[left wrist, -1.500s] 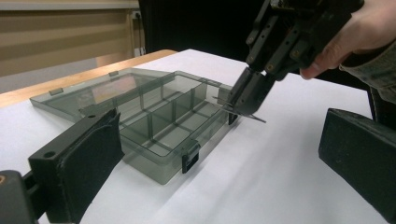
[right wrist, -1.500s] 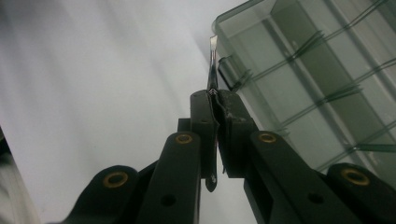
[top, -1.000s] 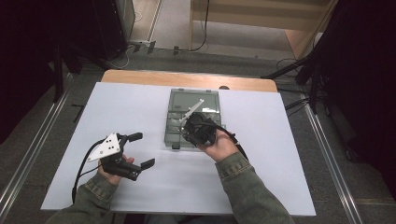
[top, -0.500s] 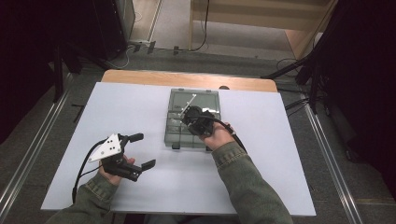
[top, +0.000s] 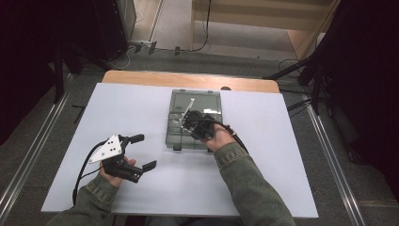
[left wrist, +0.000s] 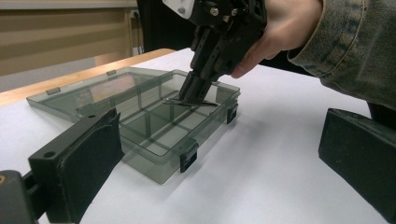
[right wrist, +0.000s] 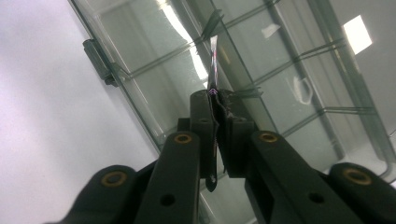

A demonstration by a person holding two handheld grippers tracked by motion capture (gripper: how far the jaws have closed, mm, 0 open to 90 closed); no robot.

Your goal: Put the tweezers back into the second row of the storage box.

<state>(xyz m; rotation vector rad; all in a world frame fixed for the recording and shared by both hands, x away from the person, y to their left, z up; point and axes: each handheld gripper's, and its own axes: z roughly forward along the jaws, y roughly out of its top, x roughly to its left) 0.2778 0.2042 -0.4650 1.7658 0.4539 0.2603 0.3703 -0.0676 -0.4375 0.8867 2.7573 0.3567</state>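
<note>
A clear grey compartment box (top: 172, 136) lies mid-table with its lid (top: 207, 98) folded flat behind it. My right gripper (top: 188, 123) points down into the box. It is shut on a thin dark strip (right wrist: 214, 60), seen edge-on between the jaws. In the left gripper view the same gripper (left wrist: 194, 93) holds the strip (left wrist: 180, 101) level over the box's dividers (left wrist: 154, 123). Nearer the table's left front, my left gripper (top: 143, 151) stands open and holds nothing, well apart from the box (left wrist: 140, 154).
The white table top (top: 263, 141) has a wooden strip (top: 141, 77) along its far edge. Dark stands and cables crowd the floor beyond it. Black latches (left wrist: 188, 156) stick out of the box's near side.
My right gripper has moved a little farther over the box, away from the person. The left gripper has stayed where it was.
</note>
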